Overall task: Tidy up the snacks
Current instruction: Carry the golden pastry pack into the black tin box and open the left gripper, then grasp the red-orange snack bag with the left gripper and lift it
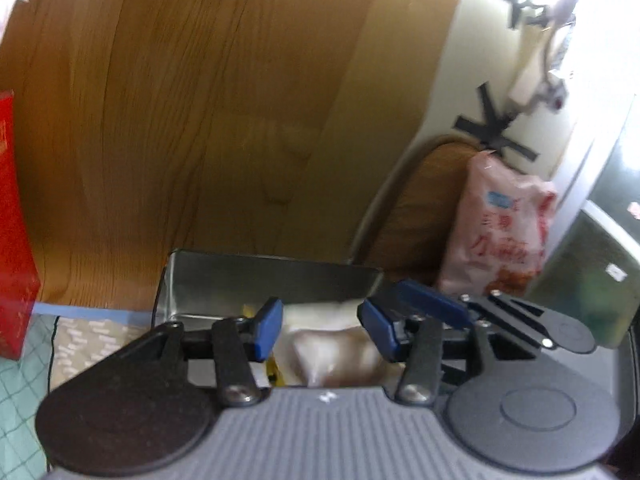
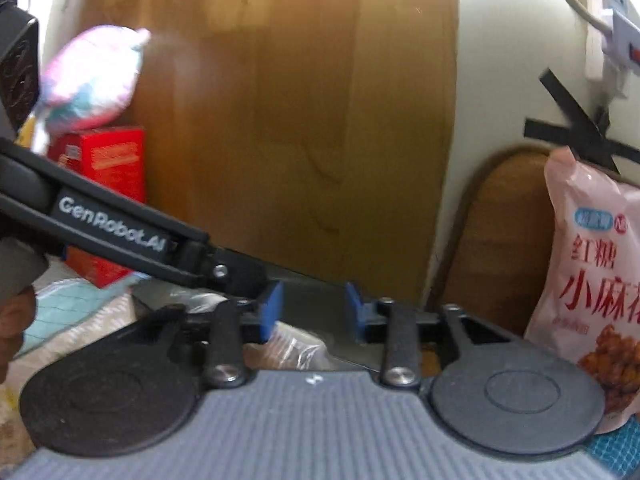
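Note:
An open metal tin (image 1: 260,276) stands below a wooden panel. Inside it lies a pale, clear-wrapped snack packet (image 1: 336,348). My left gripper (image 1: 322,330) hangs over the tin with its blue pads on either side of the packet, apart from it, so it is open. A blue finger (image 1: 432,302) of the right gripper shows just to its right. In the right wrist view my right gripper (image 2: 314,312) is open over the tin (image 2: 314,296), nothing between its pads; a crinkled packet (image 2: 296,348) lies below. The left gripper's black side arm (image 2: 120,232) crosses from the left.
A pink snack bag (image 1: 500,232) (image 2: 592,280) leans against a rounded wooden chair back (image 1: 432,208) on the right. On the left a red box (image 2: 112,168) (image 1: 12,220) carries a pastel bag (image 2: 92,76). A wooden panel (image 1: 200,100) rises behind. A hand (image 2: 12,320) shows at lower left.

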The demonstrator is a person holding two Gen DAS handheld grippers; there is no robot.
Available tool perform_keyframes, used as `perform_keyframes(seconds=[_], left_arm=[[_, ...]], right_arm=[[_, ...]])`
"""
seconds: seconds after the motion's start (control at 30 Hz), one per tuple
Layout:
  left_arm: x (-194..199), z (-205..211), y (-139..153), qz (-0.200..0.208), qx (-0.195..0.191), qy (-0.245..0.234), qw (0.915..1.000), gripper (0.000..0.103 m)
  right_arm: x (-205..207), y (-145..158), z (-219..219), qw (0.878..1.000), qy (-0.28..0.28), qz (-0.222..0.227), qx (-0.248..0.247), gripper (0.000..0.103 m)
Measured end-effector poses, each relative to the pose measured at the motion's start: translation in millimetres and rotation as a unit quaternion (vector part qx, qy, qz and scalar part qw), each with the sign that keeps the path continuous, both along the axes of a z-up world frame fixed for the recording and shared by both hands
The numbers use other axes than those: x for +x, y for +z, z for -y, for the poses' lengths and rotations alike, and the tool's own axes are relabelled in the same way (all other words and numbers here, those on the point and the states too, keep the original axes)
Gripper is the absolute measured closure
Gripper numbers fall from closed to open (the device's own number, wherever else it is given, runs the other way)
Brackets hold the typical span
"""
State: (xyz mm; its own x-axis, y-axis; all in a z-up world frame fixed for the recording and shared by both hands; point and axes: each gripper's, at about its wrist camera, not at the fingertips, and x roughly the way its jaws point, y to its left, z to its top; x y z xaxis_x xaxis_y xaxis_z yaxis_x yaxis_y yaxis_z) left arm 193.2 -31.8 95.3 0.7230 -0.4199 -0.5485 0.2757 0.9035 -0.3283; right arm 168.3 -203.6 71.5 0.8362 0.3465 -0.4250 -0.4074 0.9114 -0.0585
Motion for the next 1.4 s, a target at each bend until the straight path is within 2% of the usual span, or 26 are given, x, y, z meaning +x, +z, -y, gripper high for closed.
perform_keyframes(seconds=[0.13, 0.23, 0.37, 0.57, 0.6, 0.63, 0.67, 0.73, 0.83, 1.03, 1.13, 1.23, 1.4], left_arm=[[-1.9, -10.5, -7.1, -0.015, -0.020, 0.005, 0.9997, 0.051], [-23.2, -20.1, -5.5, -0.013, -0.035, -0.004, 0.9993, 0.050], [-55.2, -12.5, -14.5, -0.023, -0.023, -0.036, 0.9988, 0.050], [-65.1, 17.4, -57.0, -0.092, -0.001, -0.056, 0.9943, 0.050], [-65.1, 20.2, -64.0, -0.104, -0.001, -0.060, 0.9928, 0.051], [-66.3, 23.0, -68.4, -0.106, 0.002, -0.058, 0.9927, 0.051], [-69.8, 25.3, -69.0, -0.098, 0.012, -0.053, 0.9937, 0.055], [-78.9, 25.7, -65.7, -0.093, 0.011, -0.054, 0.9941, 0.060], [-94.2, 20.3, -56.0, -0.077, -0.005, -0.052, 0.9957, 0.060], [-134.3, 2.8, -32.4, -0.034, -0.033, -0.032, 0.9984, 0.060], [-160.3, -10.3, -26.9, -0.013, -0.046, -0.030, 0.9984, 0.067], [-178.7, -24.7, -32.1, -0.023, -0.073, -0.040, 0.9962, 0.079], [-205.3, -51.4, -55.4, -0.063, -0.088, -0.041, 0.9933, 0.080]], right_arm=[[-12.9, 8.9, 25.7, 0.999, -0.019, 0.014, 0.033, 0.051], [-33.6, 10.3, 52.3, 0.998, -0.016, -0.003, 0.065, 0.050], [-56.4, -9.9, 79.1, 0.991, 0.007, -0.091, 0.101, 0.050], [-69.1, -46.3, 83.3, 0.972, 0.008, -0.206, 0.109, 0.050], [-69.5, -50.1, 83.7, 0.969, 0.010, -0.220, 0.115, 0.053], [-70.3, -52.4, 81.0, 0.965, 0.016, -0.228, 0.130, 0.062], [-73.1, -51.1, 80.4, 0.962, 0.023, -0.234, 0.141, 0.078], [-85.2, -42.0, 75.0, 0.967, 0.033, -0.214, 0.135, 0.083], [-104.6, -25.9, 65.2, 0.977, 0.045, -0.170, 0.120, 0.084], [-136.2, 1.4, 52.3, 0.981, 0.062, -0.115, 0.140, 0.086], [-152.8, 4.2, 47.7, 0.979, 0.072, -0.112, 0.153, 0.086], [-168.1, -3.5, 35.5, 0.977, 0.085, -0.122, 0.155, 0.086], [-193.4, -21.9, 12.9, 0.973, 0.107, -0.150, 0.137, 0.083]])
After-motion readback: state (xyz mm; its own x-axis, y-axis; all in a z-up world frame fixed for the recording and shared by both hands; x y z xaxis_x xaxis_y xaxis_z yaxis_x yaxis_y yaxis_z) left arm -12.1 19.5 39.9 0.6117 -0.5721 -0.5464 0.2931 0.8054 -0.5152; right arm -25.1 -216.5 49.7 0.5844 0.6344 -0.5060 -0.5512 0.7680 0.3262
